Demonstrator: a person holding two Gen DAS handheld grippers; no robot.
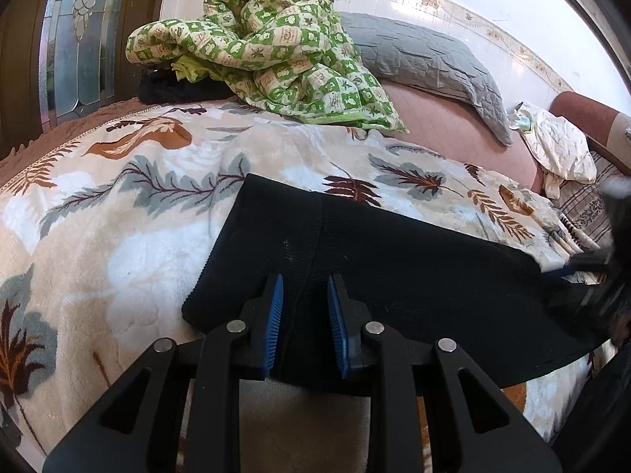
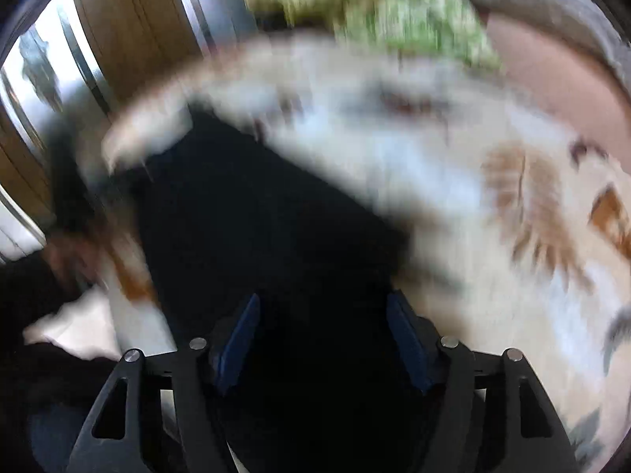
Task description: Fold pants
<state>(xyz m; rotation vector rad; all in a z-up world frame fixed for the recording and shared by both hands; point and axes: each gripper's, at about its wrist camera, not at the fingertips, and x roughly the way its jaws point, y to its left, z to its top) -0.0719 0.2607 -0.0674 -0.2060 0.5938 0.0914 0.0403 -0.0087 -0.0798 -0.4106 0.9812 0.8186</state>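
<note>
Lying flat on the leaf-patterned blanket (image 1: pixel 130 244) of the bed, the black pants (image 1: pixel 394 276) are serving as the landmark here. Nearest, the left tool (image 1: pixel 304 295) is hovering over the pants' near edge with its blue pads narrowly apart; a dark ridge of cloth is showing between them, but whether they are pinching it I cannot tell. The right tool (image 2: pixel 323 323) is standing spread above the pants in a heavily blurred view, gripping nothing visible. The fold seems to be at the grasping step; next, both tools likely need a firm hold on the edge before lifting it over. Beyond the pants, a green checked quilt (image 1: pixel 276 47) is heaped, with a grey pillow (image 1: pixel 426 59) beside it, well clear of the fold.
</note>
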